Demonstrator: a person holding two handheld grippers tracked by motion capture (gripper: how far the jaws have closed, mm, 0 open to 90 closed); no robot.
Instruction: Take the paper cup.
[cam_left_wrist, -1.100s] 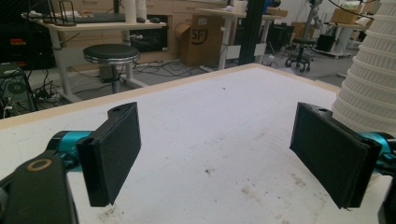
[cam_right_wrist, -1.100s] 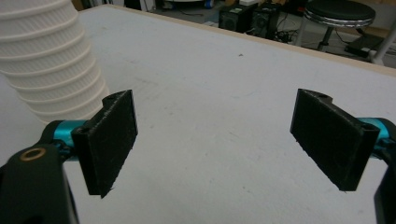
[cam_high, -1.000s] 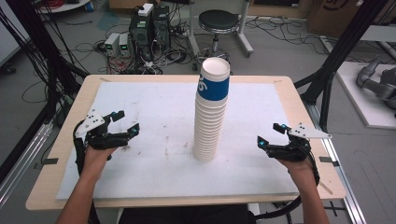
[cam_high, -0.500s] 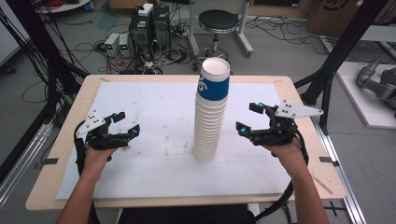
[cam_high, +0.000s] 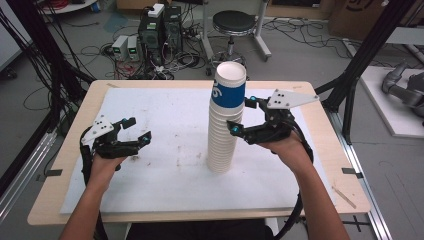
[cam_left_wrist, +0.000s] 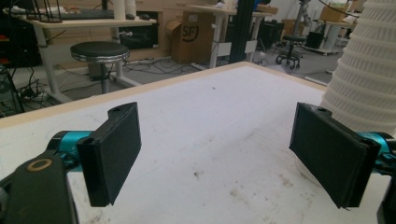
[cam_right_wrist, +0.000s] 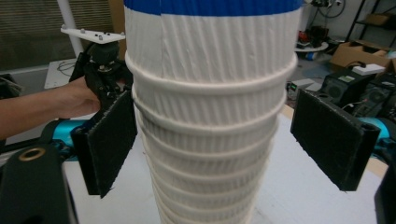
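Cables, computer boxes (cam_high: 159, 30) and a round black stool (cam_high: 233, 22) crowd the grey floor beyond the far edge of a wooden table (cam_high: 67, 150), whose top is covered by a white, lightly stained sheet (cam_high: 165, 175).

At the left of the high view, the left gripper (cam_high: 136, 131) is held low over the sheet near the table's left edge, well apart from anything else. Its jaws stand wide apart with only bare sheet between them; in the left gripper view (cam_left_wrist: 215, 158) the two black pads frame stained white surface, and the ribbed lower part of the cup stack (cam_left_wrist: 369, 70) rises off to the right, behind the right-hand pad.

Near the middle of the table stands the cup stack (cam_high: 225, 125), a tall upright column of nested white paper cups, the topmost one carrying a blue band and open at the top.

Just to the right of it, the right gripper (cam_high: 241, 116) is raised to the stack's upper part, with its grey plate (cam_high: 291, 98) on top. Its jaws are spread wide, one on each side of the cups. In the right gripper view (cam_right_wrist: 212, 140) the stack (cam_right_wrist: 210, 116) sits between the pads; the left-hand pad lies at or nearly at the ribbed wall, whether touching cannot be told, while the right-hand pad stands clear of it.
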